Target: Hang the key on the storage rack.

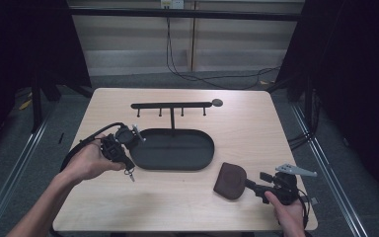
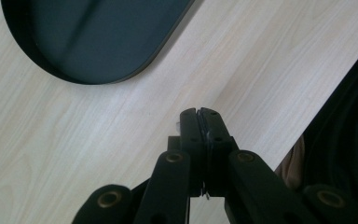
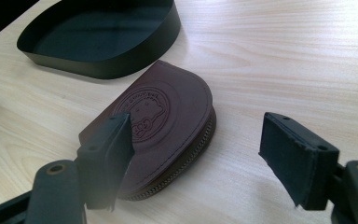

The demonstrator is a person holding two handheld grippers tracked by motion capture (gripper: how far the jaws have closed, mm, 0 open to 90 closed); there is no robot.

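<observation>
Near the front right of the counter [image 1: 187,197], the brown pouch [image 3: 168,126] lies between your released right tongs [image 3: 205,158]. Squeeze gently. Your left tongs [image 2: 198,114] grip keys [image 1: 130,173].

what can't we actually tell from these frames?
- Left claw: shut on something thin. In the left gripper view the pads hide it; in the high view the dangling bit, maybe keys, is too small.
- Brown pouch: right claw open around it; near corner hidden behind one pad.
- Pouch emblem lettering: too small.
</observation>
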